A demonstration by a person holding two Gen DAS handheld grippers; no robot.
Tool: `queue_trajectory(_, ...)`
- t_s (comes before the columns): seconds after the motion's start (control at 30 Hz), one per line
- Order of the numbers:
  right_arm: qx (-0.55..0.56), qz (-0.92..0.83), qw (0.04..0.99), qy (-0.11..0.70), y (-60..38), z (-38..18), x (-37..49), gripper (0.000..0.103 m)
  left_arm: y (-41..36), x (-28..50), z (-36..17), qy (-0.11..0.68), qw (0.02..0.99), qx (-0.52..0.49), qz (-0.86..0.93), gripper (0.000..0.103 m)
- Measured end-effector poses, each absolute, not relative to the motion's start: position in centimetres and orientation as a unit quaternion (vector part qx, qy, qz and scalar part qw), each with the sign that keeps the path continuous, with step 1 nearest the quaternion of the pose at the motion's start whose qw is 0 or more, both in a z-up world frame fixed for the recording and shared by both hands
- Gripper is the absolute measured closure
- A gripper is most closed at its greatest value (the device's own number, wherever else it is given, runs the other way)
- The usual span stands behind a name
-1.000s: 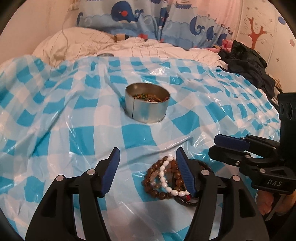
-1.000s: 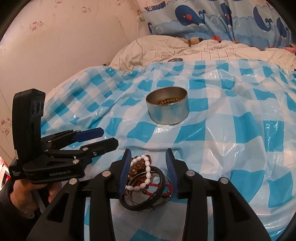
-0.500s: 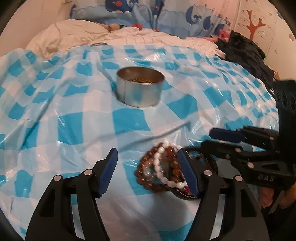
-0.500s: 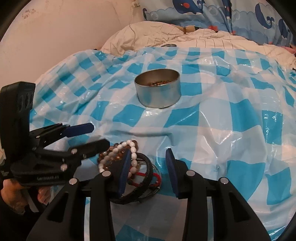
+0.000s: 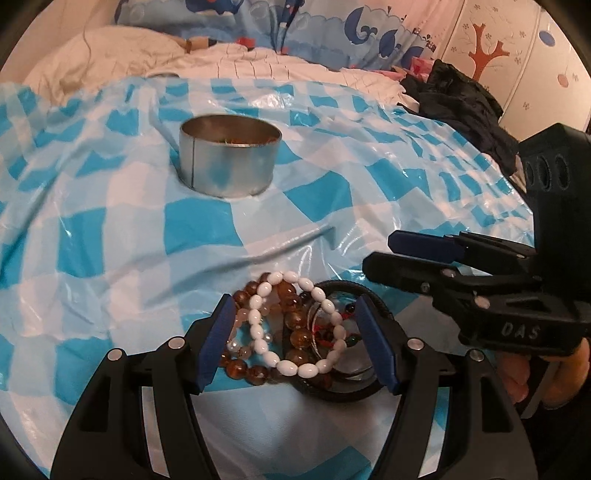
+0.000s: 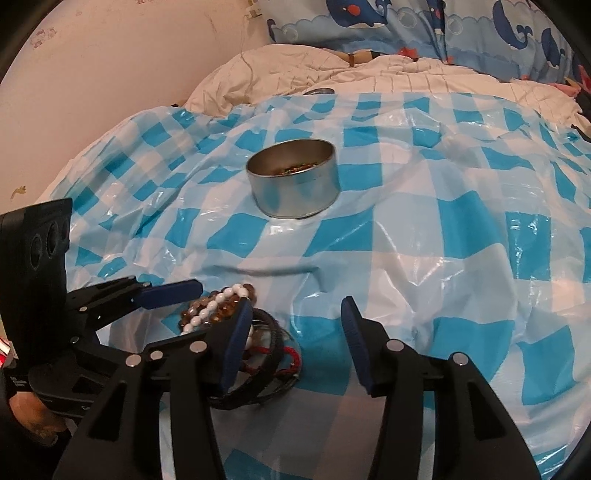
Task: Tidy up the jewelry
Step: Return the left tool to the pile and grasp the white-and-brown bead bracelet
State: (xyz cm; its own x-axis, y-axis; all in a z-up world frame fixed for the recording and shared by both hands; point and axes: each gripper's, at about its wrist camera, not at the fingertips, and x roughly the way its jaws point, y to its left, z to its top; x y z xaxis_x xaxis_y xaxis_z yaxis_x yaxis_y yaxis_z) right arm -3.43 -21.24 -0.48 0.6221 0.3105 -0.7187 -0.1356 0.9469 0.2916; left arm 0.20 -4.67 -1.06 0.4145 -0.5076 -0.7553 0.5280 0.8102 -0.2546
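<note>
A pile of bracelets lies on the blue-and-white checked plastic sheet: a white bead bracelet (image 5: pixel 295 325), amber bead bracelets (image 5: pixel 291 306) and black bands with a red cord (image 6: pixel 266 354). My left gripper (image 5: pixel 295 339) is open and straddles the pile, its blue pads on either side of the beads. My right gripper (image 6: pixel 295 339) is open, just right of the pile, with its left finger over the black bands. A round metal tin (image 5: pixel 229 158) holding some jewelry stands farther back; it also shows in the right wrist view (image 6: pixel 293 182).
The checked sheet (image 5: pixel 110 240) covers a bed. White bedding (image 5: pixel 110 62) and whale-print pillows (image 6: pixel 406 22) lie behind. Dark clothing (image 5: pixel 461 99) sits at the right edge. A wall (image 6: pixel 110 55) rises at the left.
My left gripper moved forward and lower so the bracelet pile sits between its fingers. My right gripper shifted right, off the pile, and its jaws opened wider.
</note>
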Motion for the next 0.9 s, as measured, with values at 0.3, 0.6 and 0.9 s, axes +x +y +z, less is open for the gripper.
queue_trajectory(0.3,0.121,0.124,0.890,0.423,-21.9,-0.7,-3.2,0.054,-4.3,0.2,-1.1,0.459,0.822,-0.021,-0.337,0.087)
queue_trajectory(0.6,0.096,0.150,0.881,0.439,-20.2,-1.3,-3.2,0.054,-3.6,1.3,-1.3,0.458,0.838,-0.014,-0.296,0.072)
queue_trajectory(0.9,0.083,0.148,0.874,0.455,-20.0,-2.1,-3.1,0.054,-4.5,3.1,-3.0,0.476,0.818,-0.045,-0.321,0.077)
